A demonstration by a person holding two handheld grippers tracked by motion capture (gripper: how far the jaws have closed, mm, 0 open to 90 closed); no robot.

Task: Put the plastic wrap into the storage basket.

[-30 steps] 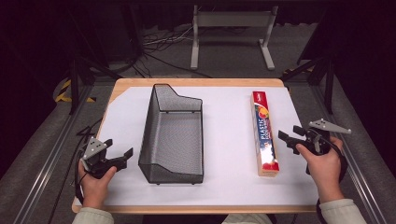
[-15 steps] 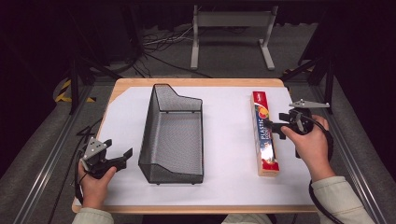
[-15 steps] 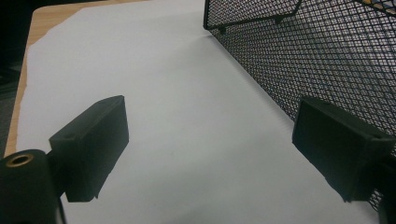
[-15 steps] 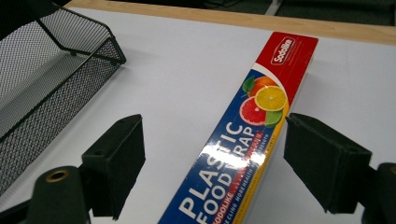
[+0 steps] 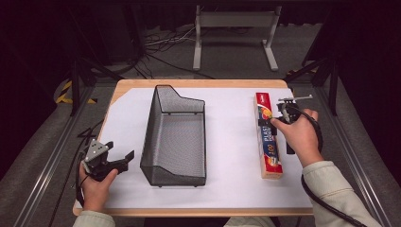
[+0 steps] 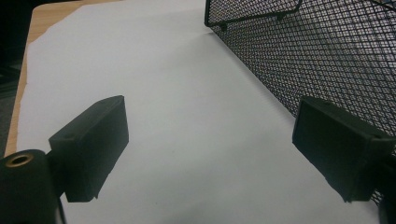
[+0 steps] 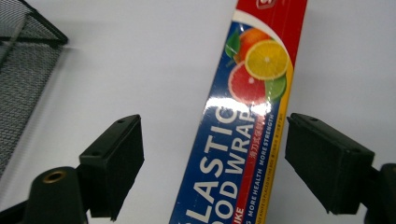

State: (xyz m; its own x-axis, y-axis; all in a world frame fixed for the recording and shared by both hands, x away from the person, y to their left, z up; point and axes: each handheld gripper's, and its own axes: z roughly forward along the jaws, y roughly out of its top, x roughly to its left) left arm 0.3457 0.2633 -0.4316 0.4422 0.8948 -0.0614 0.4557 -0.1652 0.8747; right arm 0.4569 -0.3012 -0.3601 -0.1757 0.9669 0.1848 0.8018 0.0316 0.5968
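- Both grippers stand open: the left gripper waits beside the black wire-mesh basket, unmoved.
- Since a second ago, the right gripper has swung in over the long red-and-blue plastic wrap box, jaws just widened and now straddling it untouched.
- Box lies flat on white paper, right of the basket; a grasp looks imminent.

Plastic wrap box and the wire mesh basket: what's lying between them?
Nothing: in the high view only bare white paper separates the plastic wrap box from the wire mesh basket.
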